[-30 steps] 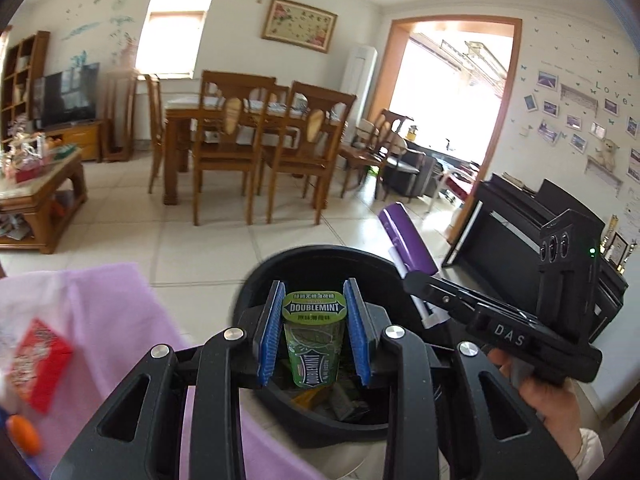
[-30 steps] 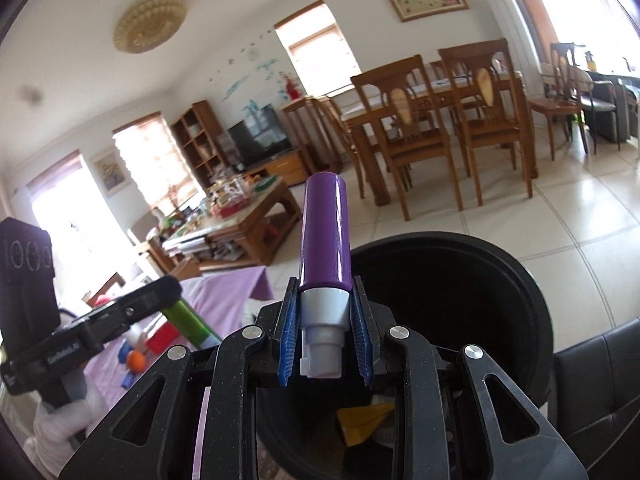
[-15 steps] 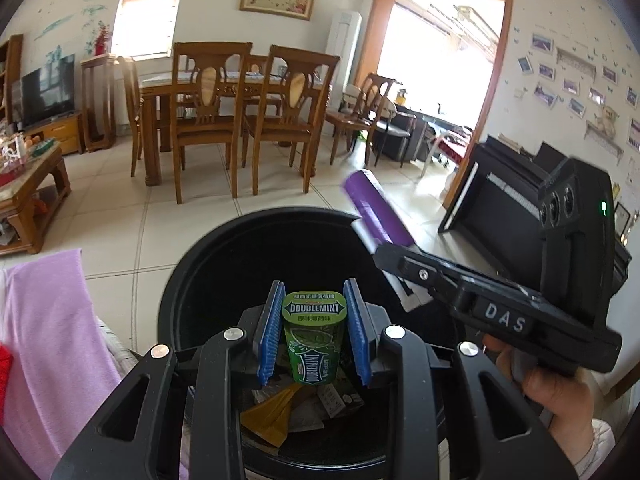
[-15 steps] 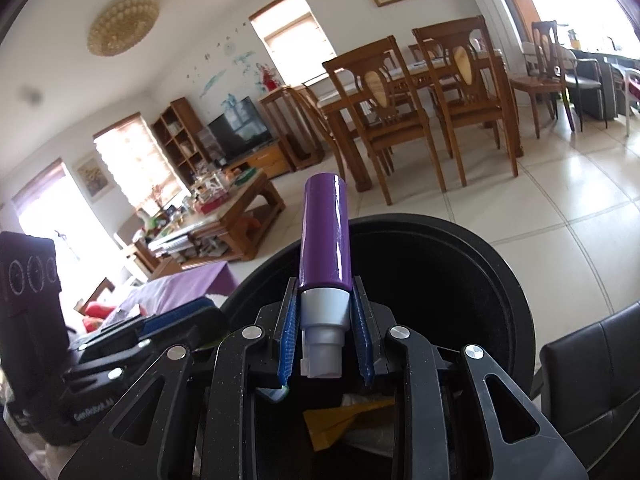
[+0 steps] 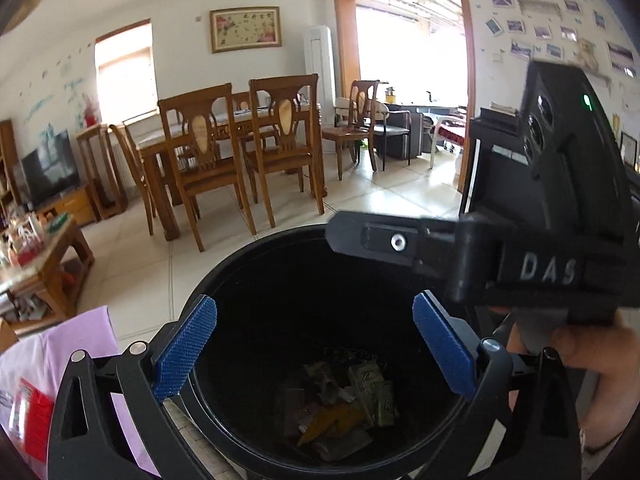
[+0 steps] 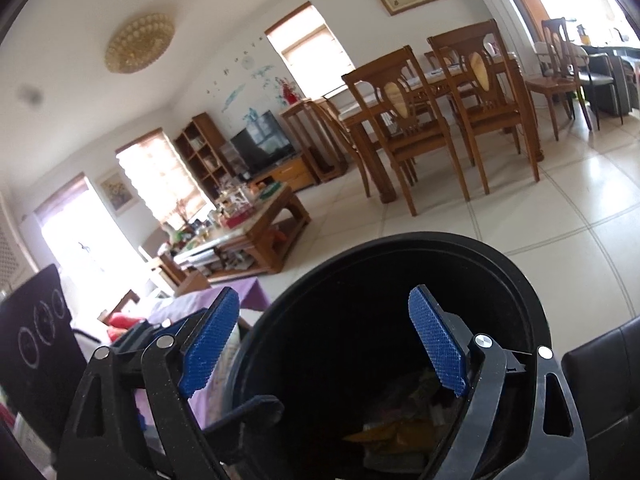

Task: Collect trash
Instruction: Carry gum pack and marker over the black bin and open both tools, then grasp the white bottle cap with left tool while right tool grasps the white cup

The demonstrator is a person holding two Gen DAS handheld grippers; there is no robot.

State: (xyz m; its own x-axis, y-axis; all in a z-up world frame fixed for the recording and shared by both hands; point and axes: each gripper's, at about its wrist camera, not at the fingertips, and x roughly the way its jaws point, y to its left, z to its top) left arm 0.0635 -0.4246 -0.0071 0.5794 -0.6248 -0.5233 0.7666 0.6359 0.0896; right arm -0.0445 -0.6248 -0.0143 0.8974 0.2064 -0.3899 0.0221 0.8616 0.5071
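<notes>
The black trash bin (image 5: 240, 256) fills the lower half of both wrist views, with crumpled wrappers and yellow paper (image 5: 348, 400) at its bottom. My left gripper (image 5: 316, 350) hangs over the bin's mouth, its jaws opening wide with nothing between the blue pads (image 5: 186, 350). My right gripper (image 6: 323, 344) is over the same bin (image 6: 500, 256), jaws also opening and empty, above the trash (image 6: 396, 436). The right gripper's black housing (image 5: 540, 268) crosses the left wrist view, held by a hand (image 5: 592, 352). I cannot make out the green gum bottle or the purple marker among the trash.
A purple cloth (image 5: 80, 340) with a red packet (image 5: 32, 412) lies left of the bin. A cluttered wooden coffee table (image 5: 48, 256), dining table and chairs (image 5: 224, 148) and a black piano (image 5: 492, 160) stand on the tiled floor. A black leather seat (image 6: 600, 380) is at the right.
Both grippers have opened. The green Doublemint bottle has left the left jaws and the purple marker has left the right jaws. The left gripper has moved further over the bin.
</notes>
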